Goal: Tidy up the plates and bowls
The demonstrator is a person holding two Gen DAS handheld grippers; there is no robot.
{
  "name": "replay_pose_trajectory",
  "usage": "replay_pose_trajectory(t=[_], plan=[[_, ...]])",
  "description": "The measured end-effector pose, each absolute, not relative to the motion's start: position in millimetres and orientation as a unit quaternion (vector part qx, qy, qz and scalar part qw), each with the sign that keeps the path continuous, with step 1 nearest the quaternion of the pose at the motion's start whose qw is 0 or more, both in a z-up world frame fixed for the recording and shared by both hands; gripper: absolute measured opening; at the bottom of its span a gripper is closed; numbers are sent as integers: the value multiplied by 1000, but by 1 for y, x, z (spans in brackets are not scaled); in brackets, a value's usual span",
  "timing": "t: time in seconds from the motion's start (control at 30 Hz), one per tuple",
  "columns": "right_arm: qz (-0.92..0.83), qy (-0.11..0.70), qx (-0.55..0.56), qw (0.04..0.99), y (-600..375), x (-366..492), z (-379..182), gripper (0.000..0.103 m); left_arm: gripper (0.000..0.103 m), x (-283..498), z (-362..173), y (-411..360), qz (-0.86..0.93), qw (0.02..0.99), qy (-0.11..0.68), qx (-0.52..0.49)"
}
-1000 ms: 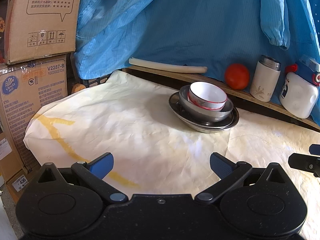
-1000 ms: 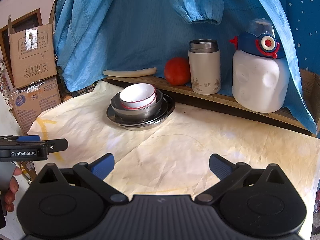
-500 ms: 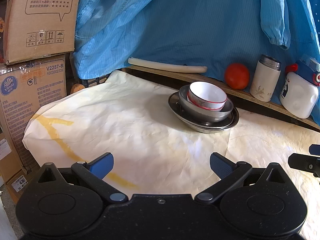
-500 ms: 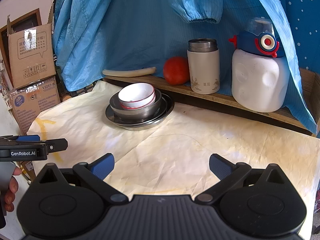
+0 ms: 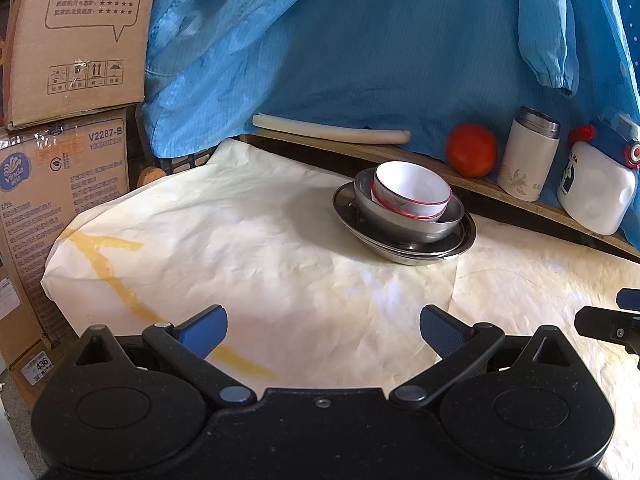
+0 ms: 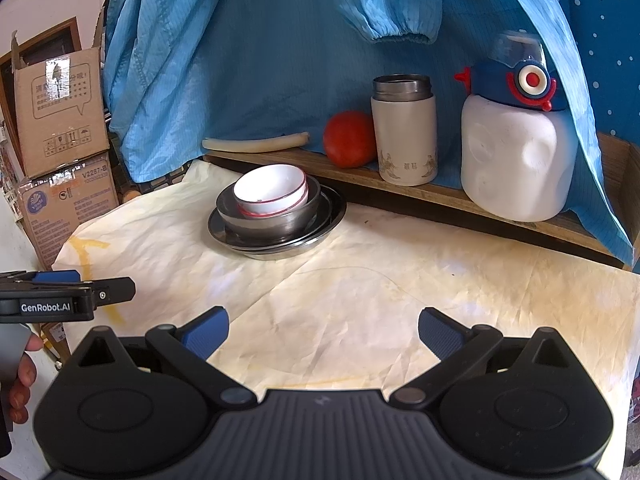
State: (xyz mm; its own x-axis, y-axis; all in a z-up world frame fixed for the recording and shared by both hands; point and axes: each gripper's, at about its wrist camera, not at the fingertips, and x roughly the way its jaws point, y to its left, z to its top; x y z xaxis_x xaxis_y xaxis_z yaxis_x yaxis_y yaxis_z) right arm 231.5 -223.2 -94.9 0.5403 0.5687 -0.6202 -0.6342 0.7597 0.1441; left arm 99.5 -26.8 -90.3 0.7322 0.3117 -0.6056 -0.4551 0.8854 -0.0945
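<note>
Grippers: left gripper (image 5: 323, 330) and right gripper (image 6: 323, 330), each with blue-padded fingers spread wide and holding nothing, both low over the near edge of the paper.
Left gripper, side view: seen at the left edge of the right wrist view, black body lettered "GenRobot.AI", a hand (image 6: 20, 376) wrapped on its grip.
Table cover: creased cream paper (image 5: 280, 248) with yellow streaks toward its left corner.
Dish stack: sits on the paper toward the far side, well apart from both grippers, just in front of the wooden ledge (image 6: 440, 196).
Plate: shallow steel plate (image 6: 320, 232) at the bottom, shiny, wide rim; looks like two nested, cannot tell for sure.
Metal bowl: steel bowl (image 6: 276, 224) set inside the plate, dull grey wall.
White bowl: white bowl (image 6: 270, 190) with a red rim line, resting tilted inside the metal bowl, interior empty.
Ledge items, left to right: pale long stick (image 6: 256, 143), tomato (image 6: 348, 140), cream flask (image 6: 404, 132) with steel lid, white bottle (image 6: 516, 160) with blue cap.
Backdrop: blue garment (image 6: 260, 48).
Far left: stacked cardboard boxes (image 5: 76, 40).
</note>
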Motion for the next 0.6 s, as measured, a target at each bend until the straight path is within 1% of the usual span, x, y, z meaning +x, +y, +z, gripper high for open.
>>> replay_pose_trajectory(t=[0.6], plan=[[343,335,-50,876,-222,232,-95,103,102,103,-91,-24,210,918,312,-123]])
